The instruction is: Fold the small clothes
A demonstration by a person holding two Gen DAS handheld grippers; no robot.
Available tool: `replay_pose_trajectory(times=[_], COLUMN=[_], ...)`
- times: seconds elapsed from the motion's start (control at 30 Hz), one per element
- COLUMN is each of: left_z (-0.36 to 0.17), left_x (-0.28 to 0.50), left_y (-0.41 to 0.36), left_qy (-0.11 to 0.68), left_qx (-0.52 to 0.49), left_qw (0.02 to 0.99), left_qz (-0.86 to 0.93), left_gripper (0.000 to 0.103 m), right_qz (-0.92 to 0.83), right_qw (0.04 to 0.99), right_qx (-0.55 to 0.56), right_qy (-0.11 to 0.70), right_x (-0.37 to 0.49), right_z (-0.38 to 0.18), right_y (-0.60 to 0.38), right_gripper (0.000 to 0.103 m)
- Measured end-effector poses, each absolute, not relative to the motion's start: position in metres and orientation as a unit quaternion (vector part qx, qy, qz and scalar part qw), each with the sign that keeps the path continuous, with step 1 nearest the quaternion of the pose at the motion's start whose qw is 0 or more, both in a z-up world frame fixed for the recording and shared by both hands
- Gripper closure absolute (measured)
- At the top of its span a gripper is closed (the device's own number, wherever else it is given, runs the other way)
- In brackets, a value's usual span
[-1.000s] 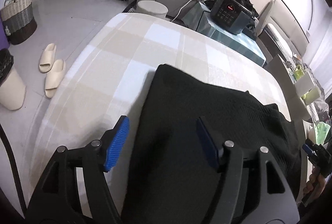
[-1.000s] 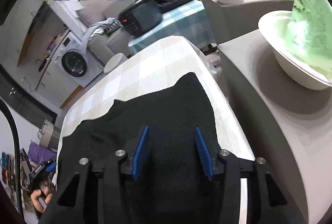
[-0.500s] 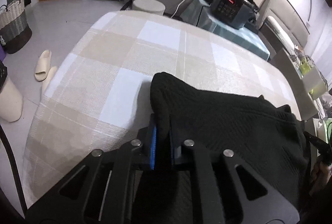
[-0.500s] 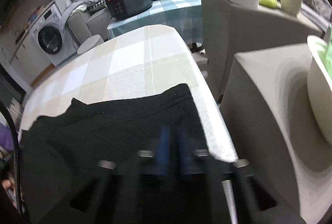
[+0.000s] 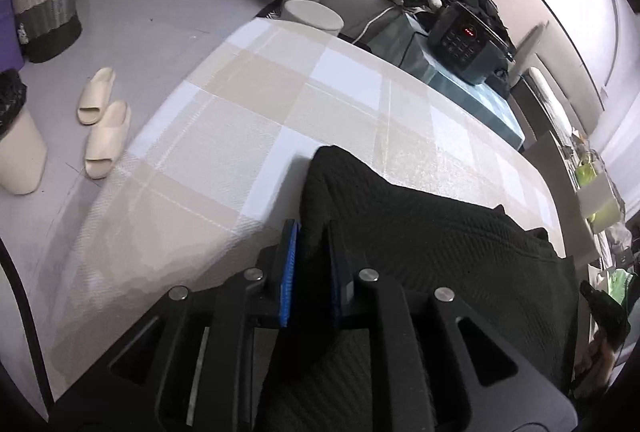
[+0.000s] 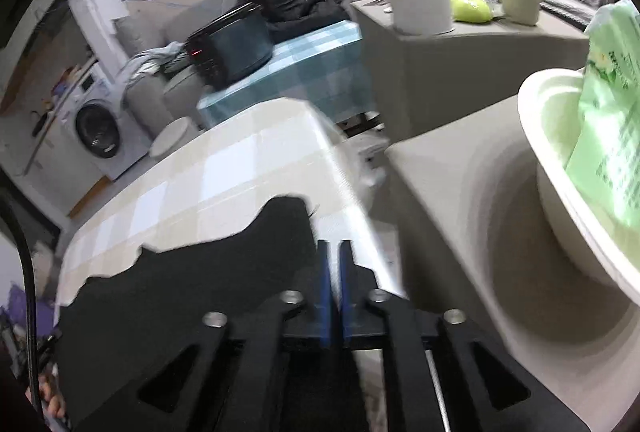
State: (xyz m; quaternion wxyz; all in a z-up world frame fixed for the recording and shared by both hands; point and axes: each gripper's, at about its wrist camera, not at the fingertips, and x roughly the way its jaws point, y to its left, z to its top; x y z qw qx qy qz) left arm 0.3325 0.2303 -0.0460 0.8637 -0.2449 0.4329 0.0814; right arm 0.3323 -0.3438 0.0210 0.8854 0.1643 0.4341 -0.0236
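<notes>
A black, waffle-textured knit garment (image 5: 440, 244) lies spread over the near half of a worktop covered in a beige-and-white checked cloth (image 5: 280, 112), its far edge running unevenly across the cloth. The left gripper (image 5: 312, 264) has its blue-padded fingers (image 5: 289, 264) pinched on a raised fold at the garment's left corner, the fabric bunched up between them; its jaws have just eased apart slightly, but the cloth visibly sits clamped. In the blurred right wrist view, the right gripper (image 6: 334, 272) sits at the garment's right edge, beside the worktop's rim, with its fingers nearly together and a pale slit showing between the pads; its jaws have also just been opening a little, and it cannot be told whether any fabric is caught there. The step in hand looks like taking hold of both near corners to start a fold. The next move probably calls for confirming the right-hand grip, then lifting both corners together and carrying them across toward the far edge, keeping the fabric level so it does not slide off the worktop. As for writing, a dark appliance (image 5: 464, 40) on a teal-checked side table shows small red display digits, and a green packet (image 6: 608, 100) in a white bowl (image 6: 560, 216) carries print; neither is legible.
</notes>
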Motion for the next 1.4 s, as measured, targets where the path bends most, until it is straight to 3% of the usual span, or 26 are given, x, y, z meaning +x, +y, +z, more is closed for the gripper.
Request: replay_pose_trajectory(times=[0.03,0.1,0.23,0.3,0.33,0.43,0.53,0.67,0.77,0.83,0.9,1.0,1.17,1.33,1.37,1.4], left_z=[-0.043,-0.035,-0.016,-0.008,-0.004,0.0,0.001,0.002,-0.003,-0.006,-0.008,-0.008,-0.013,-0.019,-0.02,-0.021], left_x=[0.329,0.318,0.285,0.264,0.252,0.22,0.191,0.155,0.132,0.123,0.114,0.099,0.082,0.07,0.069,0.069], left_y=[0.231,0.23,0.219,0.212,0.207,0.195,0.183,0.171,0.165,0.163,0.162,0.16,0.161,0.162,0.162,0.162], left_qy=[0.433,0.432,0.426,0.42,0.418,0.418,0.42,0.418,0.425,0.429,0.432,0.433,0.438,0.443,0.442,0.444], left_qx=[-0.244,-0.241,-0.216,-0.206,-0.198,-0.19,-0.192,-0.185,-0.184,-0.183,-0.182,-0.181,-0.189,-0.201,-0.205,-0.206], left_qw=[0.864,0.864,0.874,0.88,0.882,0.885,0.885,0.887,0.883,0.882,0.88,0.88,0.876,0.871,0.871,0.87], left_qz=[0.085,0.088,0.089,0.085,0.086,0.082,0.069,0.069,0.07,0.072,0.074,0.079,0.078,0.069,0.062,0.055], left_gripper=[0.086,0.072,0.047,0.027,0.021,0.016,0.004,0.003,0.003,0.003,0.003,0.003,0.003,0.004,0.011,0.023], right_qz=[-0.01,0.008,0.037,0.049,0.053,0.068,0.074,0.081,0.087,0.104,0.123,0.128,0.088,0.12,0.121,0.124], right_qw=[0.884,0.88,0.873,0.869,0.866,0.861,0.856,0.848,0.853,0.855,0.866,0.874,0.858,0.856,0.856,0.857], right_qx=[0.168,0.174,0.181,0.187,0.189,0.189,0.189,0.188,0.173,0.174,0.169,0.171,0.156,0.188,0.19,0.192], right_qy=[0.437,0.442,0.451,0.455,0.459,0.467,0.475,0.489,0.485,0.478,0.454,0.437,0.482,0.466,0.465,0.463], right_x=[0.325,0.313,0.272,0.249,0.237,0.2,0.165,0.137,0.131,0.128,0.121,0.108,0.107,0.1,0.099,0.099], right_z=[0.024,0.027,0.032,0.03,0.029,0.023,0.013,-0.006,-0.008,-0.004,0.008,0.017,-0.01,-0.008,-0.008,-0.007], right_y=[-0.341,-0.336,-0.328,-0.326,-0.326,-0.325,-0.325,-0.326,-0.322,-0.318,-0.314,-0.318,-0.319,-0.323,-0.324,-0.326], right_gripper=[0.068,0.054,0.047,0.046,0.046,0.046,0.046,0.045,0.052,0.087,0.097,0.098,0.096,0.08,0.08,0.08])
